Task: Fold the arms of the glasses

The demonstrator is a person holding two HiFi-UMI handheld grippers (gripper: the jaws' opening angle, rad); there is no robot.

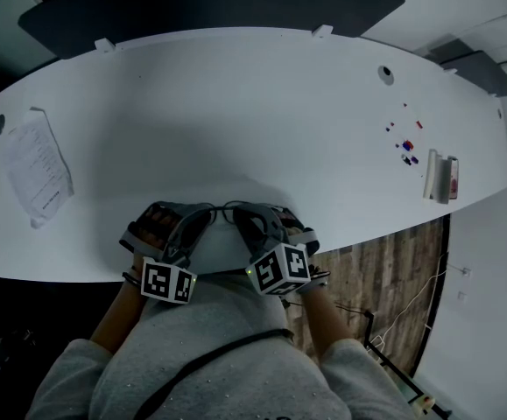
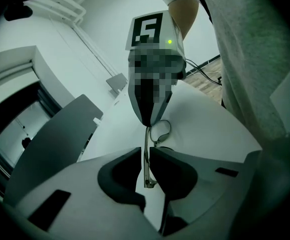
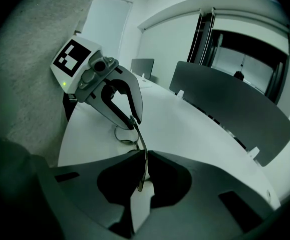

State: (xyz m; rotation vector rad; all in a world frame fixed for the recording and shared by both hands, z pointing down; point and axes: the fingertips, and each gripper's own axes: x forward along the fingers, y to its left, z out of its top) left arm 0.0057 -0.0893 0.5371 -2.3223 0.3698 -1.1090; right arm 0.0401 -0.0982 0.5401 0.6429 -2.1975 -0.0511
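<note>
Glasses (image 1: 224, 210) at the near edge of the tabletop (image 1: 235, 112), about midway along it, close in front of me. They're strung between my two grippers. Can't tell whether they rest on the surface or hang just above it.

Right gripper (image 3: 146, 154): fingers clenched on one arm (image 3: 138, 134) of the glasses, no gap showing, the arm's tip poking out behind the pads.

Left gripper (image 2: 145, 151): the other arm (image 2: 147, 176) runs between my fingers, but they're slack, with a thin sliver of light on either side.

Both grippers angle down and inward, tips nearly meeting over the lenses.

Elsewhere: a sheet of paper (image 1: 36, 169) at the left end, a small box (image 1: 441, 178) at the right edge, and some small bits (image 1: 406, 147) just beside it.
</note>
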